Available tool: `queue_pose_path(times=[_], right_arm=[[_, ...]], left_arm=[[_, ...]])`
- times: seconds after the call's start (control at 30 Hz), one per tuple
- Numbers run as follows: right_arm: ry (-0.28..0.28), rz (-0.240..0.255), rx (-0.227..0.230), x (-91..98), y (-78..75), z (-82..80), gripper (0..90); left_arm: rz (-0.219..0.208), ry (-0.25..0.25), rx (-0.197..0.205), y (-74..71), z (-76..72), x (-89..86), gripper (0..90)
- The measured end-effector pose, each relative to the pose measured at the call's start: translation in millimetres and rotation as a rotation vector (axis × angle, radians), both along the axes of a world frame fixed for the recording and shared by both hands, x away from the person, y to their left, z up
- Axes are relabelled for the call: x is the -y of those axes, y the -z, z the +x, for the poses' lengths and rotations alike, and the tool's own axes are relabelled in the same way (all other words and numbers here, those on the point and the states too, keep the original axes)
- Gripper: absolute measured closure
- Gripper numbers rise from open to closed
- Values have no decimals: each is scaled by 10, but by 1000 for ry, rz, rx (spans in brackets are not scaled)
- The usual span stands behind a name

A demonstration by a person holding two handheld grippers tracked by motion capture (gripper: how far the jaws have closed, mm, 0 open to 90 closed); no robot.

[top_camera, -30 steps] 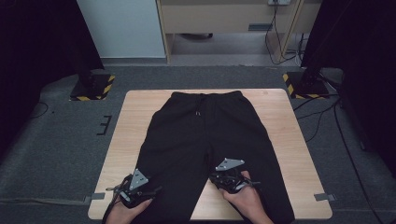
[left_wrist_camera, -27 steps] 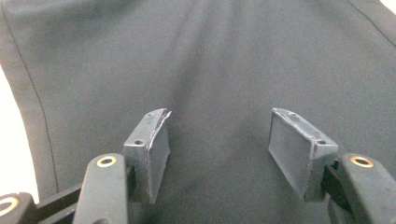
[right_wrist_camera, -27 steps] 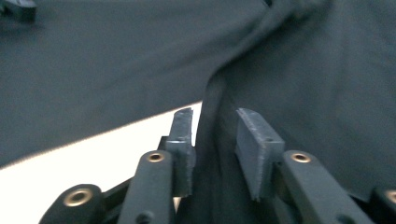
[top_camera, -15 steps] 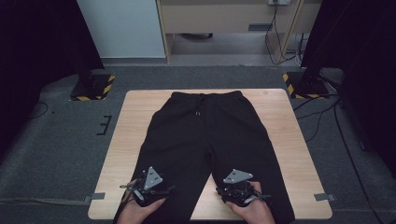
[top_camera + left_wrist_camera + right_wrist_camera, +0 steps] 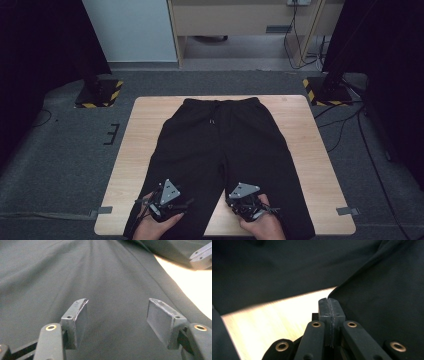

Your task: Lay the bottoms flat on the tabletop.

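A pair of black trousers [image 5: 225, 145] lies flat on the wooden table [image 5: 145, 130], waistband at the far side, legs running toward me. My left gripper [image 5: 169, 196] hovers over the lower left trouser leg. In the left gripper view its jaws [image 5: 117, 312] stand open and have just widened a little, with only flat cloth [image 5: 75, 272] beyond them. My right gripper [image 5: 243, 196] sits at the inner edge of the right leg. Its pads [image 5: 329, 302] have just closed and are pressed together beside the cloth edge [image 5: 372, 302]; I see no fabric between them.
A strip of bare wood [image 5: 274, 312] shows between the two legs. Dark stands with yellow-black striped bases [image 5: 97, 92] [image 5: 325, 90] flank the table's far corners, and cables [image 5: 350, 125] trail on the grey floor at the right.
My left gripper has shifted right onto the left trouser leg. The right gripper has drawn slightly back toward the table's front edge.
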State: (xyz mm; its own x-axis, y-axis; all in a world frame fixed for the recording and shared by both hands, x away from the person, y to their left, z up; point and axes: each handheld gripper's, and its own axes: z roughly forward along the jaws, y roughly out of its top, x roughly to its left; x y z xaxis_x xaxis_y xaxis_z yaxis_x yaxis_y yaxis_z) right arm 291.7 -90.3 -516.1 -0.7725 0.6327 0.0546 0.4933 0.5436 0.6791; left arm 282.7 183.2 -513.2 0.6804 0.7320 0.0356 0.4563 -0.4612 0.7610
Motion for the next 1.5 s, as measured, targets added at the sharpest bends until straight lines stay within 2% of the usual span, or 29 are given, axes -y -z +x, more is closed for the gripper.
queue_pose_path(times=[0.07,0.23,0.3,0.4,0.47,0.6,0.7,0.8,0.93,1.0,1.1,1.17,1.23,1.3,1.37,1.5], right_arm=[[7,21,-15,-28,-8,14,900],[19,30,-49,-75,-7,49,887],[13,20,-48,-68,-7,48,797],[53,5,0,-28,-45,39,617],[62,-6,34,-37,-39,37,558],[49,-50,41,-82,46,26,557],[50,-46,40,-39,67,27,556],[45,-38,37,38,73,18,548],[53,-27,41,182,83,9,547],[53,-25,34,235,80,15,546],[46,-9,33,252,89,16,513],[39,0,14,245,80,22,474],[27,10,22,249,56,15,446],[17,33,25,273,11,6,400],[13,41,47,328,-52,6,326],[45,92,76,557,-198,98,156]], left_arm=[[0,1,2,1,3,8,324],[-5,-5,3,-5,8,-9,323],[-6,-7,4,-8,5,-18,323],[-6,-3,3,-16,-9,-8,321],[-2,4,3,-19,-24,18,317],[23,2,-1,21,-34,36,313],[41,2,-31,87,-19,12,303],[77,10,-40,138,-24,-8,301],[53,-10,-50,153,3,-135,294],[17,-23,-72,173,27,-225,292],[15,-30,-66,178,18,-278,290],[18,-29,-65,177,10,-284,290],[26,-30,-67,169,4,-293,284],[35,-36,-75,156,18,-314,236],[18,-42,-63,118,40,-363,213],[-9,-77,-31,-63,146,-489,151]])
